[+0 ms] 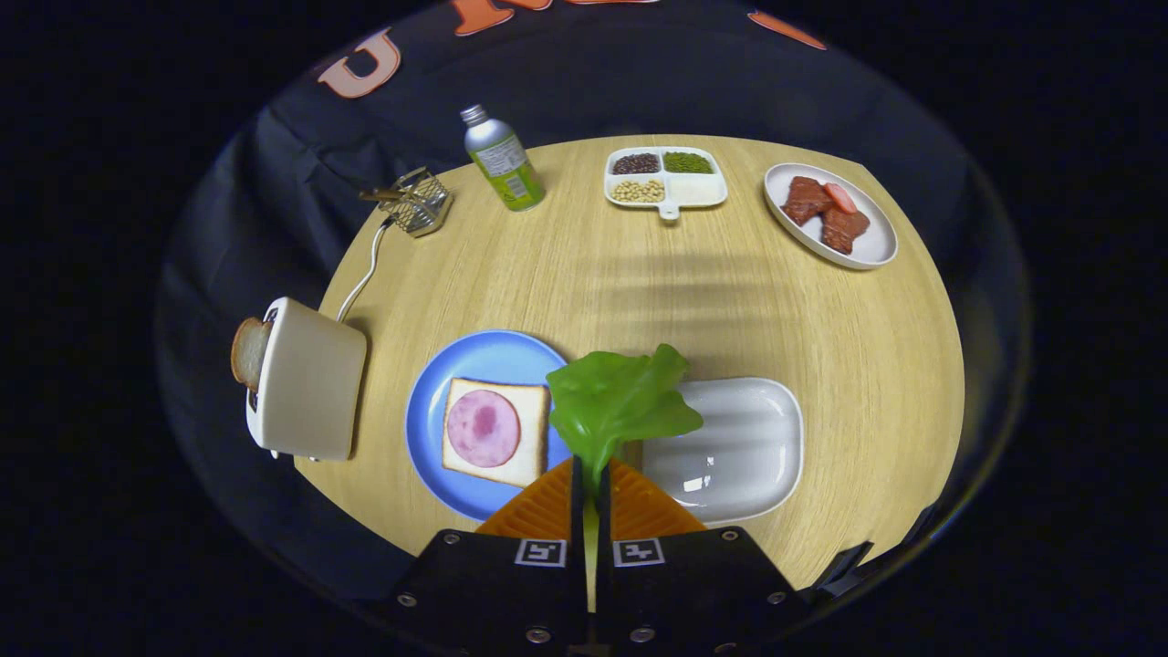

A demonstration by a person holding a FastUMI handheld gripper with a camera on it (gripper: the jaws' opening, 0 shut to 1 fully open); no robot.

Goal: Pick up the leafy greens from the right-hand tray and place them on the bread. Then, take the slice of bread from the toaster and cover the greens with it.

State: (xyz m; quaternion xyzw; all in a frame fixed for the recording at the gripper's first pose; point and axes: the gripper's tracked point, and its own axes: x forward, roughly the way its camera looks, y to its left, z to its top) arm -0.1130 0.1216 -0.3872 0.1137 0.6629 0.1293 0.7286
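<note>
My gripper point(590, 470) is shut on the stem of the leafy greens point(620, 397), whose green leaf stands up just ahead of the orange fingers point(538, 506), above the table. Left of the fingers a blue plate point(438, 374) carries a slice of bread point(497, 431) topped with a round pink slice of ham point(484, 427). Right of the fingers lies the white tray point(739, 447), with nothing on it. Further left stands a white toaster point(306, 379) with a slice of bread point(246, 351) sticking out of its slot.
At the far side of the round wooden table point(639, 292) stand a green bottle point(504, 160), a small wire basket point(418, 201), a divided dish of beans point(664, 176) and a white plate of meat pieces point(830, 214). The toaster's cord point(360, 274) runs toward the basket.
</note>
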